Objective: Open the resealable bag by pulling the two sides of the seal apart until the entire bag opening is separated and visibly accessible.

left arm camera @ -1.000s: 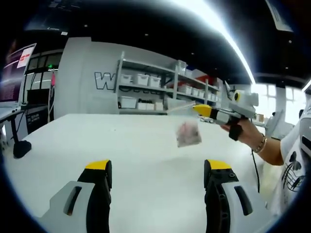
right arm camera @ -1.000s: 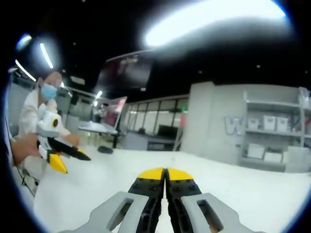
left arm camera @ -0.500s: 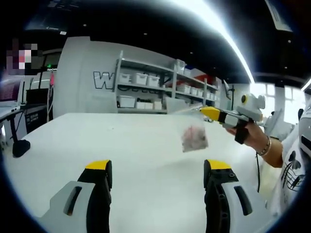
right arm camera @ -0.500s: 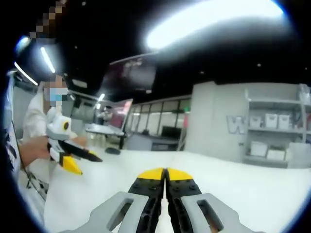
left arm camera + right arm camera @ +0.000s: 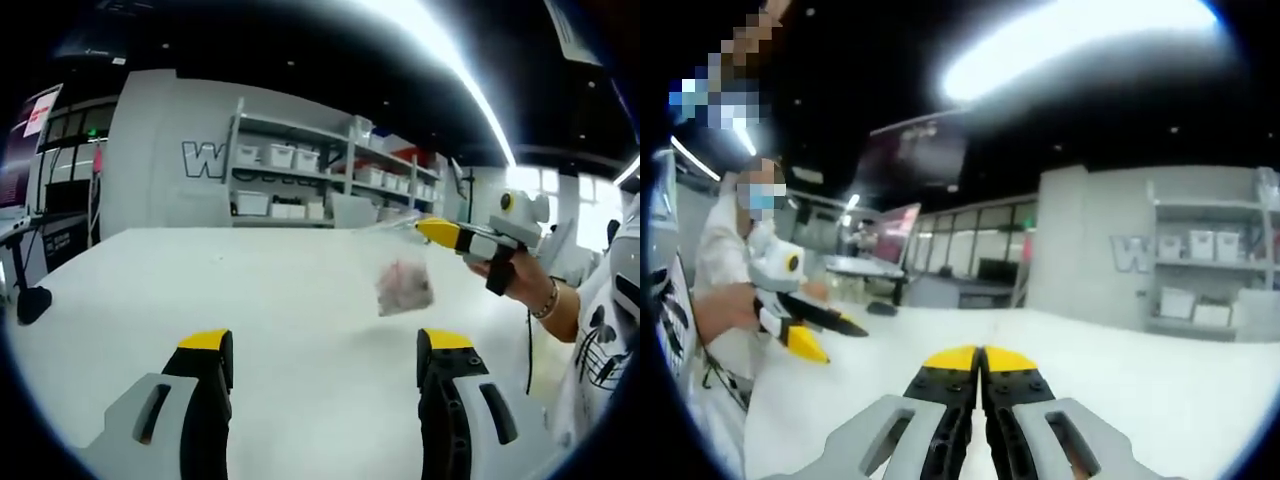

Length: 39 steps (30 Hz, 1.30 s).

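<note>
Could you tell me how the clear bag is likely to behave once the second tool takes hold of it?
The bag hangs limp from the right tool, so it is probably floppy. Its pinkish contents sag at the bottom, so it may swing. The film looks thin and possibly slippery. The left tool stands open.

Clear, thin plastic on the resealable bag (image 5: 402,282), glossy and crinkled, something pinkish showing through it. The right gripper (image 5: 982,358) shows matt black jaws with smooth yellow plastic tips and pale grey plastic shells (same finish on the left gripper (image 5: 322,345)). Under it all, the tabletop (image 5: 250,300) is white, smooth, faintly sheened. Far off, shelving (image 5: 320,175) looks like pale painted metal with white plastic bins.
</note>
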{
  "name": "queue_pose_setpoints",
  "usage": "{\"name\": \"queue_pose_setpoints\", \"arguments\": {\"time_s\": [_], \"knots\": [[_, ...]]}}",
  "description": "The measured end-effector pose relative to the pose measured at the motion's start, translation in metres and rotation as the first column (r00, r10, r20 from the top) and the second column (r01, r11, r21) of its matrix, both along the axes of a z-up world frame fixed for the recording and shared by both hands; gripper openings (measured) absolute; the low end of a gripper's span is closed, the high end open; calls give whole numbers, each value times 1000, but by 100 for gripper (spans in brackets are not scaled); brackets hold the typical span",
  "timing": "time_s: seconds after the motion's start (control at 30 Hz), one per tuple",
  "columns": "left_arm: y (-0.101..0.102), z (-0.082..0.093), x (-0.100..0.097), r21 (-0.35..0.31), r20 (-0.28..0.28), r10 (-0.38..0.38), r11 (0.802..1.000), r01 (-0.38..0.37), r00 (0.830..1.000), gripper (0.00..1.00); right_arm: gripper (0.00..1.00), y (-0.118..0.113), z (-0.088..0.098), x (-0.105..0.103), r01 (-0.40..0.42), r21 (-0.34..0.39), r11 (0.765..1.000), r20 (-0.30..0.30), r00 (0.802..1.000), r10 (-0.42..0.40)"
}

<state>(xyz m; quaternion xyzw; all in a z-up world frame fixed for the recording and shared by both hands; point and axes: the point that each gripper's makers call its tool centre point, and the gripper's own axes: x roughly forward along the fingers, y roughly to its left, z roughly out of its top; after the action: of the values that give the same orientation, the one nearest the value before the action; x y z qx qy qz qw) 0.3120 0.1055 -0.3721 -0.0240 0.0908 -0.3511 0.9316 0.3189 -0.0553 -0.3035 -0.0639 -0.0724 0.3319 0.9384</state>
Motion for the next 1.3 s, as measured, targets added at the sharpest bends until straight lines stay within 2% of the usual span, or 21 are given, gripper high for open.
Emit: {"name": "queue_pose_setpoints", "arguments": {"time_s": [0.17, 0.23, 0.37, 0.53, 0.97, 1.3], "knots": [[-3, -2, -3, 10, -5, -21, 1000, 21, 1000, 74, 0, 7, -9, -4, -19, -45, 999, 3, 1000, 19], [-7, -4, -5, 17, -6, -39, 999, 40, 999, 73, 0, 14, -17, -7, -30, -91, 995, 10, 999, 31], [-13, -6, -10, 35, -9, -71, 997, 71, 997, 72, 0, 26, -22, -15, -62, -111, 992, 14, 998, 64], [-11, -12, -11, 151, 29, -63, 987, 58, 998, 69, 0, 37, -26, -22, -98, -129, 987, 6, 995, 99], [-8, -13, -17, 144, 31, -83, 986, 78, 996, 67, 0, 72, -45, -34, -200, -181, 963, -32, 980, 198], [2, -16, -21, 153, 30, -76, 986, 70, 997, 66, 0, 91, -61, -48, -265, -294, 918, -43, 964, 264]]}}
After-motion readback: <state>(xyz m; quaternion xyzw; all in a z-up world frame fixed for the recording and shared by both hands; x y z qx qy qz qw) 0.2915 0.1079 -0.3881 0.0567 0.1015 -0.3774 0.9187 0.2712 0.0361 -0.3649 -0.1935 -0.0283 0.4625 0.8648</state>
